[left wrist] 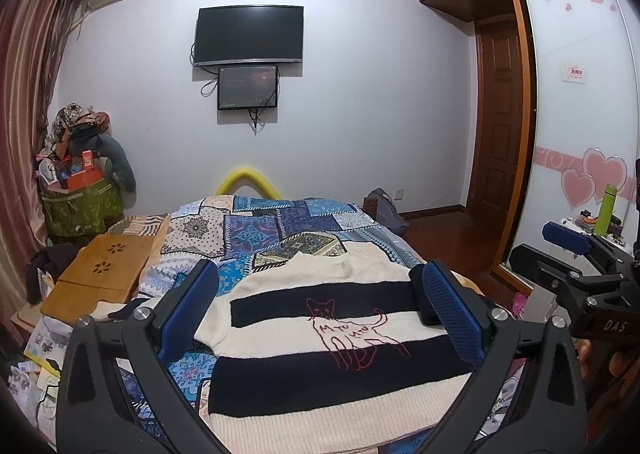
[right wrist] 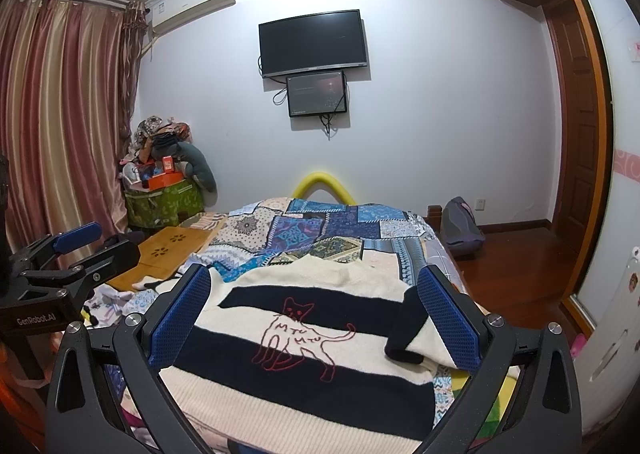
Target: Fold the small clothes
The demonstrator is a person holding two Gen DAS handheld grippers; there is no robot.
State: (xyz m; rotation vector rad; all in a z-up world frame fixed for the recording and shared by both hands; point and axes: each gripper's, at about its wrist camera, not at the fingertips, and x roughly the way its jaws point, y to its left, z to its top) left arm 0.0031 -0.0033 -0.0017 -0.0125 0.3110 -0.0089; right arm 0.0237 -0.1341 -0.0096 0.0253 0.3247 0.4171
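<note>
A cream and navy striped sweater (left wrist: 320, 366) with a red cat outline lies flat on the patchwork quilt (left wrist: 280, 230), collar away from me; it also shows in the right wrist view (right wrist: 304, 374). One navy sleeve (right wrist: 404, 330) is folded over its right side. My left gripper (left wrist: 320, 318) is open and empty, held above the sweater. My right gripper (right wrist: 316, 322) is open and empty, also above it. The right gripper shows at the right edge of the left wrist view (left wrist: 576, 254), and the left gripper at the left edge of the right wrist view (right wrist: 80, 246).
A bamboo lap tray (left wrist: 100, 274) lies on the bed's left side. A green hamper (left wrist: 80, 206) piled with clutter stands in the corner by the curtains. A wardrobe (left wrist: 580, 94) and door (left wrist: 500, 114) are at right. Two screens (left wrist: 248, 54) hang on the far wall.
</note>
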